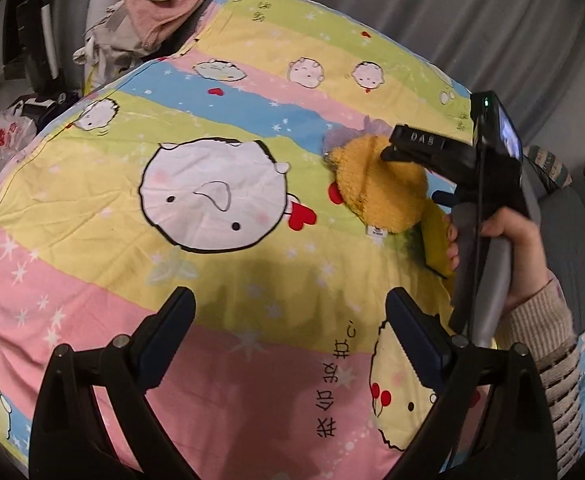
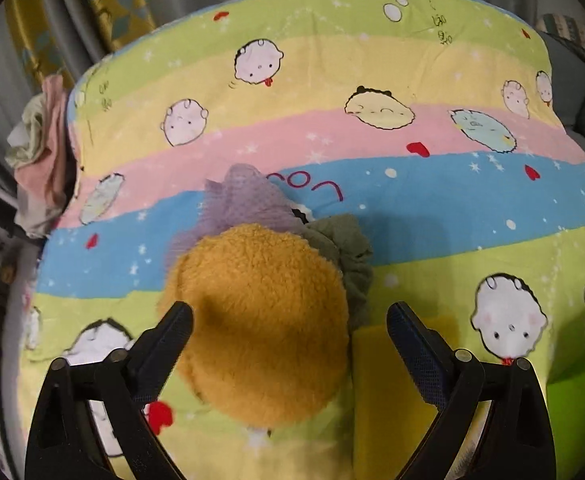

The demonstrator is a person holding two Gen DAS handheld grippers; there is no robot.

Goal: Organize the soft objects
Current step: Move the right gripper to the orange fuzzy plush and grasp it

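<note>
A fuzzy orange plush (image 2: 264,328) lies on the striped cartoon bedsheet (image 2: 372,136). A purple mesh puff (image 2: 244,200) sits just behind it, a grey-green cloth (image 2: 344,248) at its right, and a yellow sponge-like pad (image 2: 384,372) at its near right. My right gripper (image 2: 288,324) is open and hovers over the plush, one finger on each side. In the left wrist view the plush (image 1: 376,188) lies at the right under the right gripper (image 1: 420,148). My left gripper (image 1: 288,312) is open and empty above the sheet (image 1: 92,280).
A pile of pink and pale clothes (image 1: 164,4) lies past the bed's far left corner. A plastic bag (image 1: 0,140) sits on the floor at left. Grey curtains (image 1: 452,8) hang behind the bed. A grey cushion (image 1: 572,220) is at right.
</note>
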